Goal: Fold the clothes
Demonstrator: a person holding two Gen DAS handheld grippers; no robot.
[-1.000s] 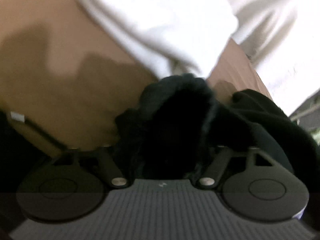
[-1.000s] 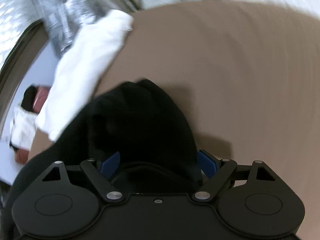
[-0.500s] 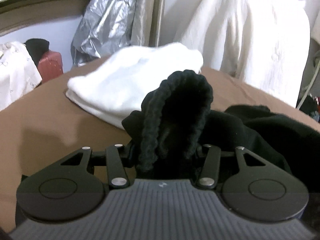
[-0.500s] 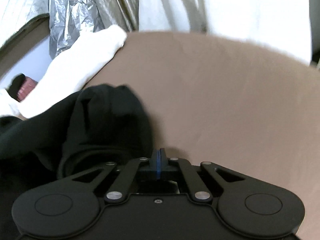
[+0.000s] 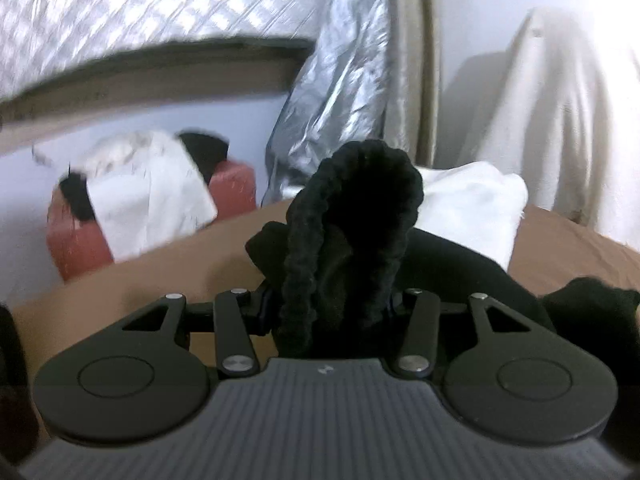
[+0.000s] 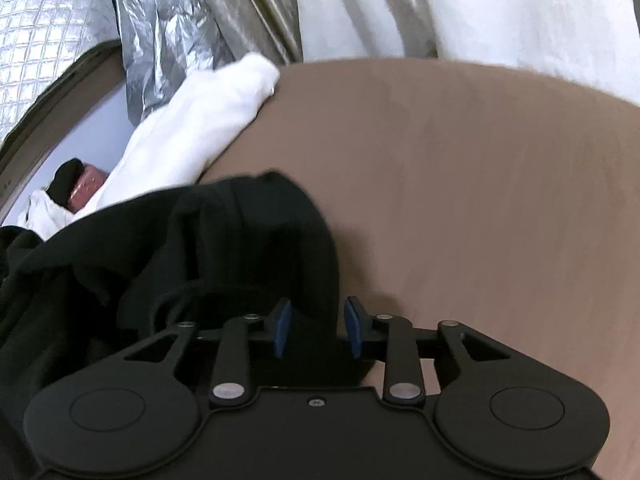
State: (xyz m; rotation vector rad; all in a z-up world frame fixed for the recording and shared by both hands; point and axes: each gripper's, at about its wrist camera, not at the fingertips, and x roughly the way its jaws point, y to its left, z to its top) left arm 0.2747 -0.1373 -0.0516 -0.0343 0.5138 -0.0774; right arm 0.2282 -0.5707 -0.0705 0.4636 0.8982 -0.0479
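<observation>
Black garment (image 5: 352, 240): dark knit clothing, bunched on the brown table surface (image 5: 160, 272). Ribbed hem standing up as a loop in the left wrist view, rising from between the fingers of the left gripper (image 5: 332, 312). Left gripper pinching that ribbed edge, jaws closed in on the thick fold, fingertips mostly buried in the fabric. Rest of the cloth trailing off to the right and down past the gripper body.

From the right wrist view, same black garment (image 6: 200, 248) heaped at lower left, one folded edge running down between the blue pads (image 6: 282, 326) of the right gripper (image 6: 316, 332). Right gripper partly spread, pads apart with black cloth lying in the gap; whether the pads actually press the cloth, cannot tell.

Just behind the dark heap, a folded white garment (image 5: 472, 208), touching or overlapping the black fabric at its near edge; seen also in the right view (image 6: 192, 136) along the table's far left edge. Brown table surface (image 6: 460, 200) bare to the right.

Farther out: crinkled silver plastic sheet (image 5: 336, 112) upright beyond the table, a red case (image 5: 80, 248) draped with white cloth at left, a pale hanging fabric (image 5: 560, 120) at right, quilted foil panel (image 5: 140, 12) above.
</observation>
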